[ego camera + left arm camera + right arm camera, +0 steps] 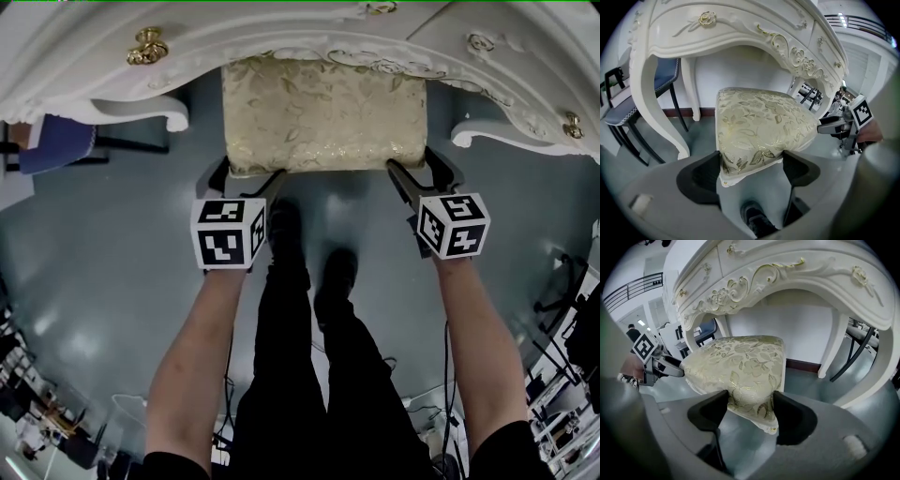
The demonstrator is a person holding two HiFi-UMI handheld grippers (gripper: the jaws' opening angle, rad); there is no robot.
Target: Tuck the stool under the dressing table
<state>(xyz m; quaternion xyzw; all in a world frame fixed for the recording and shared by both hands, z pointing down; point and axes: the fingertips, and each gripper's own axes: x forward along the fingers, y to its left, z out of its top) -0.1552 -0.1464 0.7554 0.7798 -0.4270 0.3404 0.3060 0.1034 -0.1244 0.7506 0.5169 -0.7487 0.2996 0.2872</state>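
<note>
The stool (323,112), padded in cream and gold leaf-pattern fabric, stands on the grey floor with its far part beneath the white carved dressing table (281,28). My left gripper (246,178) holds the stool's near left corner; in the left gripper view both pads of this gripper (750,171) press the cushion (759,126). My right gripper (424,173) clamps the near right corner in the same way, and this gripper (750,411) shows the cushion (740,366) wedged between its pads. Each gripper view shows the other gripper at the opposite corner.
The dressing table's curved legs (661,117) (876,371) flank the stool on both sides. A blue chair (56,145) stands to the left of the table. The person's legs and dark shoes (309,272) are just behind the stool. Cables and gear (562,319) lie at the right.
</note>
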